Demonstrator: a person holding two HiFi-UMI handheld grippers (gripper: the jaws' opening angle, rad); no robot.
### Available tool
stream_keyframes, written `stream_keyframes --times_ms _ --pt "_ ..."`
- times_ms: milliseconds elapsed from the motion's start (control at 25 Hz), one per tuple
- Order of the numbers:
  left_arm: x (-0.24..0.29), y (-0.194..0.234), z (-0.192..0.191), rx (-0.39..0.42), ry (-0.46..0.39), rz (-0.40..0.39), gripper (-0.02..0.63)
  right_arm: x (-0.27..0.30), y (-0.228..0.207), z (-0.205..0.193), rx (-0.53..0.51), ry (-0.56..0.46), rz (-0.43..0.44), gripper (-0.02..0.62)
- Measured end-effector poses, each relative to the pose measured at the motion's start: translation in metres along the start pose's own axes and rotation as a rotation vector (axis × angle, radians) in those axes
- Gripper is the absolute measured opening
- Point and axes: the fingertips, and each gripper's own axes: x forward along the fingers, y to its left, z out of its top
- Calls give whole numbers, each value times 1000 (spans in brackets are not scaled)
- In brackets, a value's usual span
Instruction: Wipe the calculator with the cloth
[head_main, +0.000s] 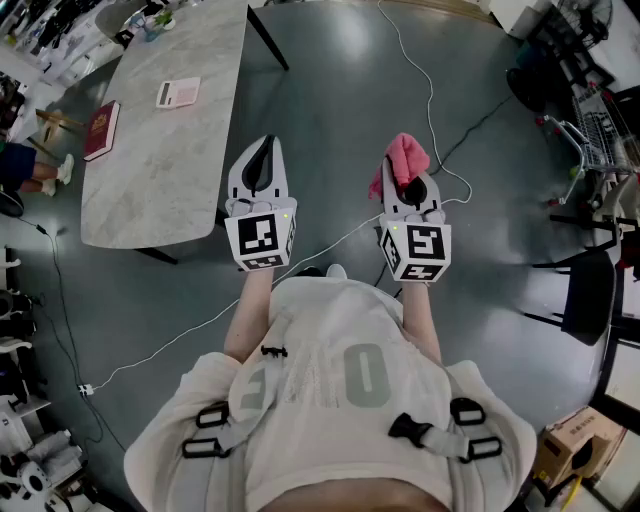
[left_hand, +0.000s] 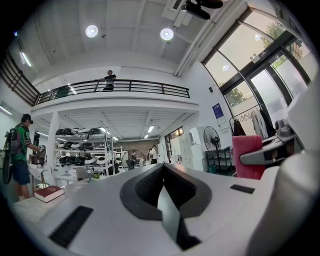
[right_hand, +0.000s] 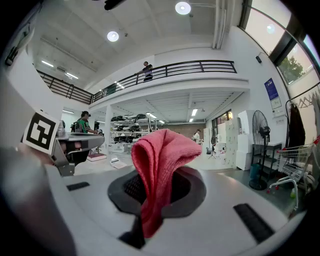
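Standing on a grey floor, a person holds two hand-held grippers out in front, well apart from a pale marble table (head_main: 170, 205) ahead and to the left. The left gripper (head_main: 265, 145) has its jaws pressed together with nothing between them. The right gripper (head_main: 409, 182) is clamped on a pink cloth (head_main: 403, 158), whose bunched fold stands up beyond the jaw tips.

The calculator (head_main: 178, 92), flat and pale, lies near the middle of the tabletop, clear of every edge. A dark red book (head_main: 101, 130) rests by the table's left edge.

The cloth looks soft, light and limp, so it should drape and flatten under pressure; the free fold is probably the part to wipe with. The calculator seems thin, rigid and light, likely to skid on smooth stone. Steadying it by a bare edge of its casing, away from keys and display, seems wise.
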Motion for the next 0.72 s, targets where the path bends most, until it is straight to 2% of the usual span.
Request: stream_keyframes --times_ms 240,600,720 --pt "8 -1 2 -11 -14 -5 21 3 -1 3 -14 -8 19 54" --pt "15 -3 -19 -42 11 -2 21 13 4 -9 -32 14 78 55" --pt "23 -2 -18 -57 -8 -6 21 22 5 -10 -52 31 91 55"
